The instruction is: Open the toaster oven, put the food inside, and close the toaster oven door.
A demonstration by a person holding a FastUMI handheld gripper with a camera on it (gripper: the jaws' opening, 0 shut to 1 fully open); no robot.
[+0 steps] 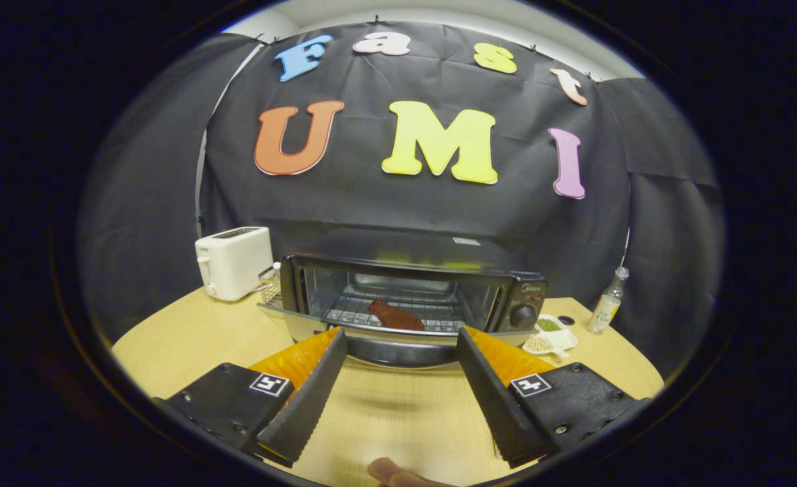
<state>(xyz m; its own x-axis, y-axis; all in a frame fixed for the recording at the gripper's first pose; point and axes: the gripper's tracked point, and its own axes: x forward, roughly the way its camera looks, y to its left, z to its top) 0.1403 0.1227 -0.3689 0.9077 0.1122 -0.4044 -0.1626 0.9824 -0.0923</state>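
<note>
Gripper view looks along the two fingers of the gripper (402,345), which are spread wide apart and hold nothing; bare wooden worktop (189,338) lies in the gap between them. Their tips reach to just short of the front edge of the toaster oven's door (398,338), which is dropped open and lies roughly flat toward the near side; whether a tip touches the door cannot be told. The toaster oven (415,287) stands on the far middle of the worktop, its cavity open. On the wire rack (398,312) inside rests the food (396,316), a brown-red piece, lying a little left of the cavity's middle and beyond the fingers. A round control knob (523,315) sits on the oven's right panel. Left of the oven and well apart from the gripper stands a white pop-up toaster (233,262), with a small wire basket (270,284) tucked between it and the oven. Right of the oven lies a white divided dish (553,335) of green and pale contents, close to the right finger's tip, and farther right a small clear bottle (607,299) stands upright near the worktop's curved edge. Open worktop spreads to the near left. A fingertip (392,471) shows at the near edge, between the finger bases.
</note>
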